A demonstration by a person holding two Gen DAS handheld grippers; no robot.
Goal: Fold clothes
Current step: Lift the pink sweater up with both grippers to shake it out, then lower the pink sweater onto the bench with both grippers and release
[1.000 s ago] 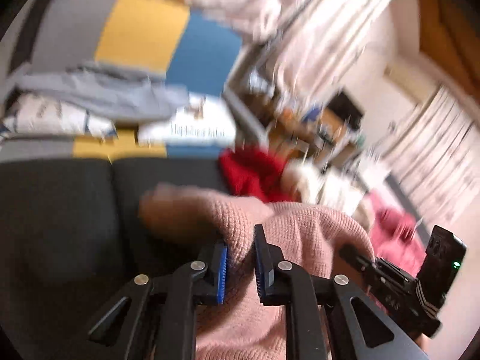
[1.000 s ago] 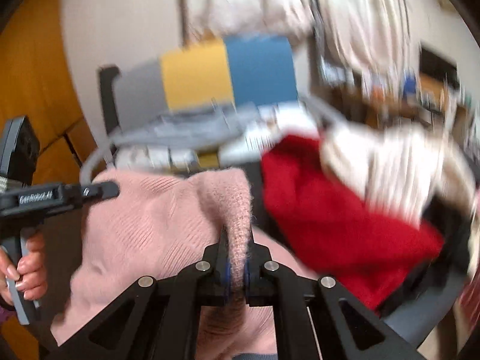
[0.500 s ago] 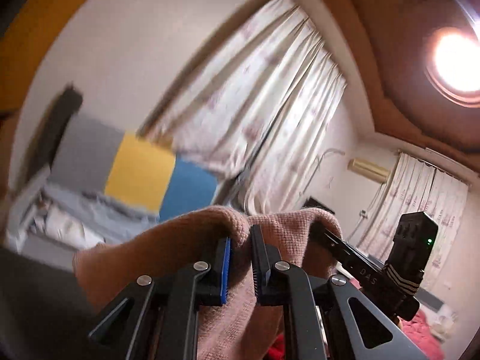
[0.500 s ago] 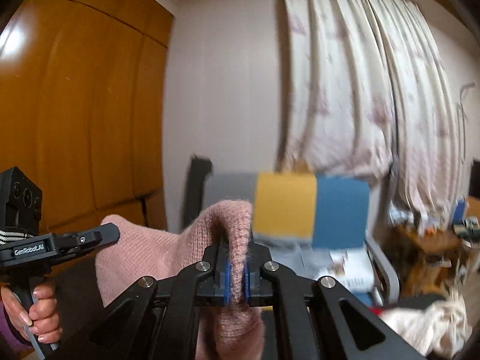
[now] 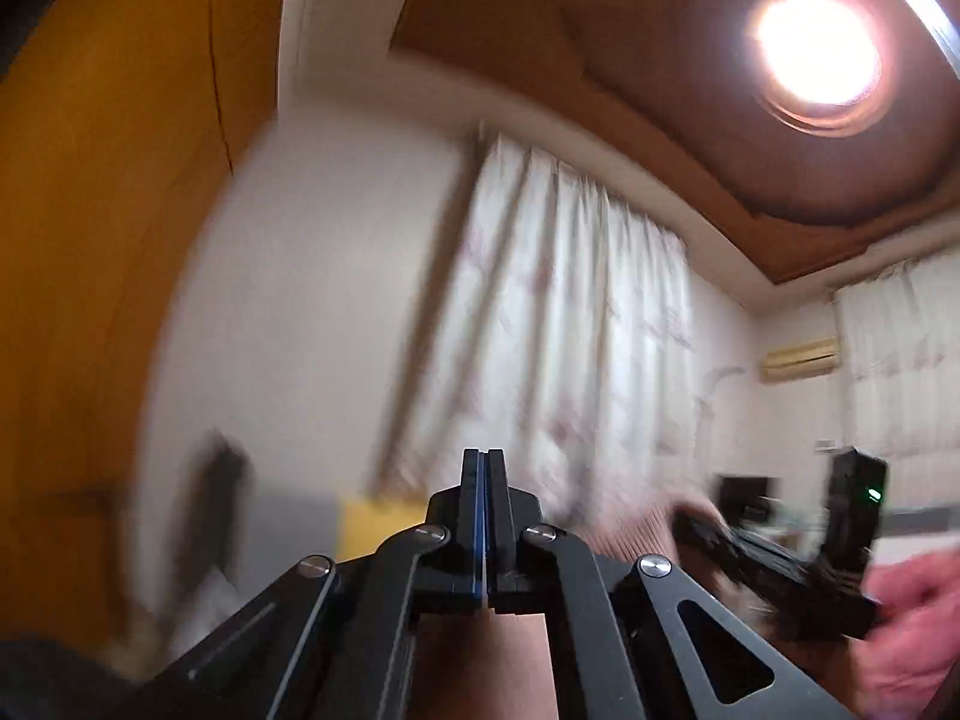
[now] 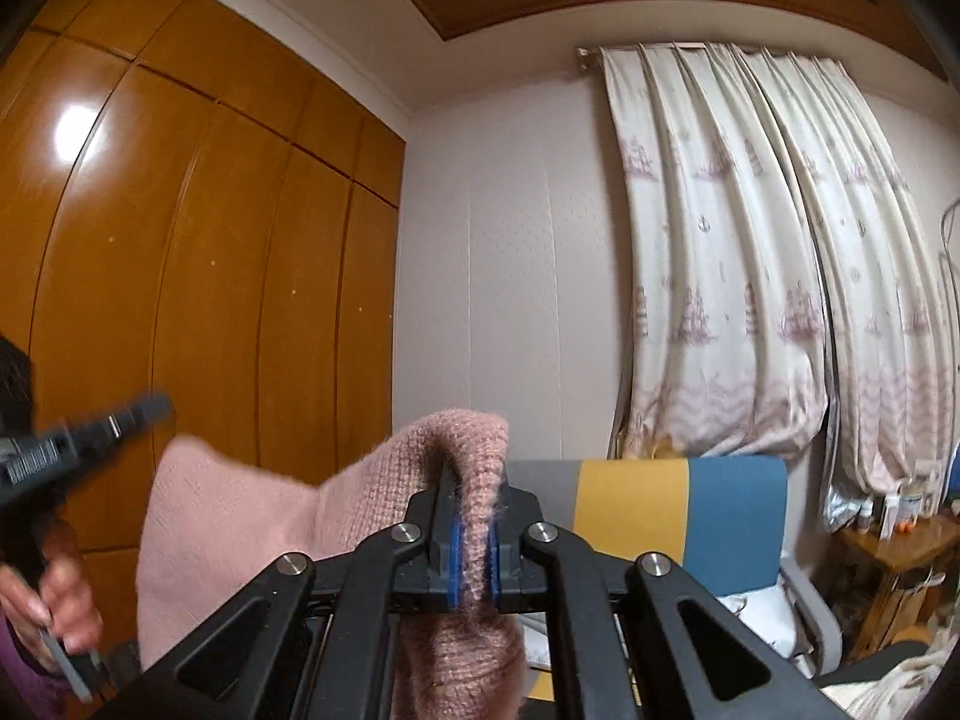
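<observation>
Up in front of the wardrobe (image 6: 180, 240) and the curtain (image 6: 750, 270), well above the colour-block chair (image 6: 630, 504): pink knit sweater (image 6: 240, 528) lifted clear, hanging in the air rather than lying on any surface. Right gripper (image 6: 474, 540) clamped on a doubled fold of the knit, wool bulging over and under the blue pads (image 6: 454, 558). Probably gripped at a shoulder or hem edge so that the weight pulls the body of the garment straight. Left gripper (image 5: 483, 480) with pads pressed flat together, no cloth visible between the tips; pink knit seen only below its linkage. Seen from the right wrist, blurred, near the sweater's far corner; cannot tell whether touching it. Judged step: spreading the sweater out between two hands before laying it flat. Risk: only one grip confirmed, so a lopsided drape likely. Next move likely calls for re-pinching the free corner.
</observation>
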